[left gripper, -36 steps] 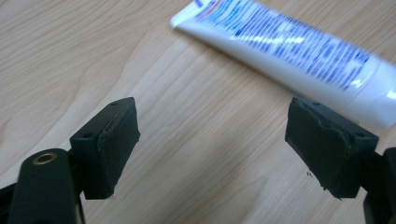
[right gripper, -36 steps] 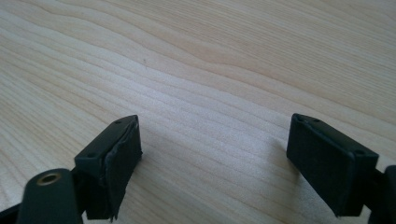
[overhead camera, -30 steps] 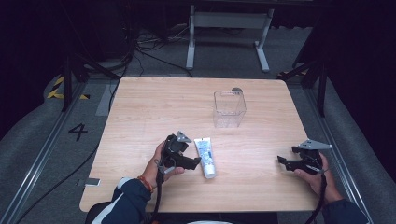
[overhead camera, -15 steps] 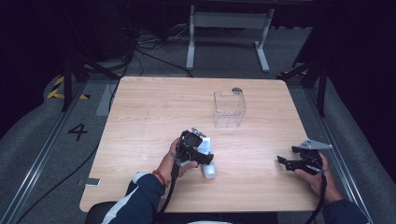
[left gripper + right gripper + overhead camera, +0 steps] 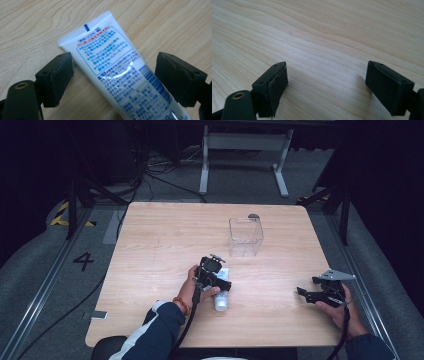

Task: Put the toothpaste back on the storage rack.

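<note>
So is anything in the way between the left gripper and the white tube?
No. The left gripper hangs right over the white tube, open jaws on either side, pads not touching it, just bare table around.

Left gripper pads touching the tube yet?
Apart. The left gripper view shows the left gripper straddling the white tube, bare wood visible between each pad and the tube.

Surface (image 5: 162,22): pale wood grain you see throughout, matt and smooth.
Tube (image 5: 112,65): glossy white plastic with blue and red print, catching a glare.
Left tongs (image 5: 120,82): matt black pads, slightly rough at their edges.
Right tongs (image 5: 334,87): same matt black.
Box (image 5: 245,236): clear smooth plastic.
</note>
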`<state>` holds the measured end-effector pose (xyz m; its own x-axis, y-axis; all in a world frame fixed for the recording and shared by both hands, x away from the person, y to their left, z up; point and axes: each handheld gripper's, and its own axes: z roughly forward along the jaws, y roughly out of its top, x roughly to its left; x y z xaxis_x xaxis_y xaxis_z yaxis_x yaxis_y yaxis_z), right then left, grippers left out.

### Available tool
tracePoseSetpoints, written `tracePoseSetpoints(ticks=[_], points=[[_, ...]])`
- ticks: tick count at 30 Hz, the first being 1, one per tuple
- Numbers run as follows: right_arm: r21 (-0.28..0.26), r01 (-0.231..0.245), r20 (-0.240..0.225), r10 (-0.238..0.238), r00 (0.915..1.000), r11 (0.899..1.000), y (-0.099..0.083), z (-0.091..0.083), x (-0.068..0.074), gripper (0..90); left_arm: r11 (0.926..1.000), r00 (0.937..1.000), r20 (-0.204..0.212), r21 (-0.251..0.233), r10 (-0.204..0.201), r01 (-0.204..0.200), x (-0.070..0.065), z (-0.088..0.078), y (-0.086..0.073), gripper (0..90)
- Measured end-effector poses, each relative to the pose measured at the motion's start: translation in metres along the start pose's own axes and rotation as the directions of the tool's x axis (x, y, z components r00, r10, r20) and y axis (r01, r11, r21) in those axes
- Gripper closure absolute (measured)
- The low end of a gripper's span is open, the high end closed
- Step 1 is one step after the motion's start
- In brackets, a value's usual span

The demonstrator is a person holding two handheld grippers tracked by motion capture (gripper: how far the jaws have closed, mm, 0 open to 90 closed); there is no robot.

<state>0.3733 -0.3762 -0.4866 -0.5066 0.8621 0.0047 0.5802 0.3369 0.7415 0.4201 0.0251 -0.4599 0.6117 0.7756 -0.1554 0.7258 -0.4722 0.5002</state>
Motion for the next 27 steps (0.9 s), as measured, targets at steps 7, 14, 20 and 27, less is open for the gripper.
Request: tracePoseSetpoints(ticks=[7,14,20,27], points=[[0.0,0.0,-0.001,0.0,1.0,1.0,0.0,0.0,0.0,18.1,0.996,0.9954,-0.042,0.029,0.086,-0.084,-0.006,0.003,0.004,20.0],[0.001,0.003,-0.002,-0.003,1.0,1.0,0.0,0.0,0.0,18.1,0.9859,0.9879,-0.019,0.069,0.154,-0.152,-0.009,0.0,0.008,37.3],[0.001,0.004,-0.002,-0.004,1.0,1.0,0.0,0.0,0.0,18.1,0.9643,0.9714,-0.002,0.121,0.237,-0.235,-0.011,-0.001,0.01,40.0],[0.001,0.003,-0.002,-0.003,1.0,1.0,0.0,0.0,0.0,18.1,0.9358,0.9495,0.022,0.164,0.313,-0.312,-0.011,-0.001,0.014,41.6]])
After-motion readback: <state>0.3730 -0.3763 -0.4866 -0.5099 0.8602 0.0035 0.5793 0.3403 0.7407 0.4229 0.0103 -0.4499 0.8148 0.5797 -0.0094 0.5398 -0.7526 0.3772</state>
